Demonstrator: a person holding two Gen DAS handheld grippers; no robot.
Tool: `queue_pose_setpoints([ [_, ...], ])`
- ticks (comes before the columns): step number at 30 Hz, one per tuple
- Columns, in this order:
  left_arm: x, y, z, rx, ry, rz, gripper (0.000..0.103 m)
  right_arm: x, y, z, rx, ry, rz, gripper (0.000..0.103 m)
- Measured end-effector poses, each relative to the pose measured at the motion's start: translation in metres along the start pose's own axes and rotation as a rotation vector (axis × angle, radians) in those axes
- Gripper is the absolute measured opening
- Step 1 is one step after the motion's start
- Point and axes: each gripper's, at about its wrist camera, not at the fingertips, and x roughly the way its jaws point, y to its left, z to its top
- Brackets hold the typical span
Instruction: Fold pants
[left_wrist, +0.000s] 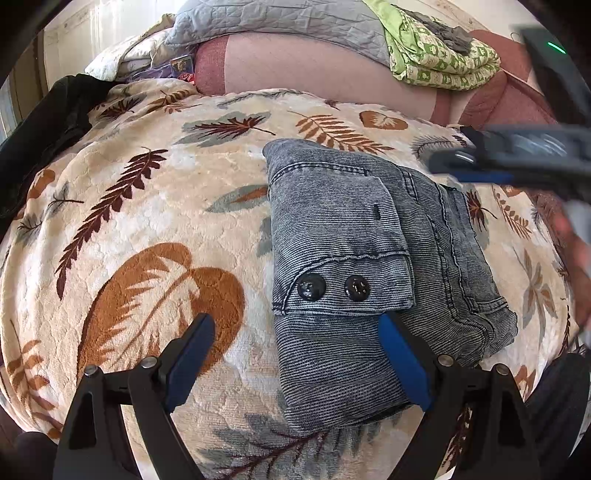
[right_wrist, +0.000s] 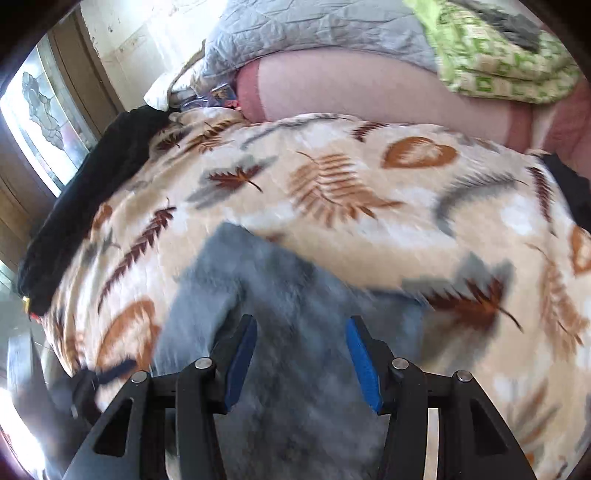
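We had the pants (left_wrist: 354, 266) lying folded into a compact bundle on the leaf-print blanket (left_wrist: 155, 206), so both claws stood spread and empty: left claw (left_wrist: 295, 325) straddling the bundle's near edge, right claw (right_wrist: 301, 328) hovering above it.

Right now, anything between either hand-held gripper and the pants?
Nothing visible. The folded pants lie bare on the leaf-print blanket. The left hand-held gripper, open, is at their near edge; the right hand-held gripper, open, is directly above them.
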Motion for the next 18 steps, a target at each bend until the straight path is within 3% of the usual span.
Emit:
queue_pose_setpoints([
  [3,0.000,-0.001,0.001,0.000,0.002,-0.004,0.090,0.054,0.002,-0.006,-0.076,0.116,-0.128,0.056],
  [5,0.001,-0.002,0.001,0.002,-0.001,0.006,0.090,0.054,0.014,-0.004,-0.132,0.095,-0.189,0.058],
  [9,0.002,0.000,0.001,0.003,-0.002,-0.003,0.090,0.023,0.019,-0.006,-0.083,0.052,-0.094,0.058],
  [11,0.002,0.002,0.001,-0.007,0.000,-0.010,0.090,0.007,0.016,-0.021,-0.087,0.007,-0.116,0.058],
  [13,0.002,0.001,0.000,-0.006,-0.004,-0.007,0.091,0.018,0.010,-0.036,-0.084,0.050,-0.137,0.058],
  [15,0.003,0.000,0.000,-0.006,-0.003,-0.003,0.091,0.037,-0.007,-0.051,-0.054,0.134,-0.104,0.061],
  [18,0.001,0.000,-0.001,-0.005,-0.006,0.001,0.091,0.013,-0.022,-0.056,0.027,0.077,-0.073,0.063],
])
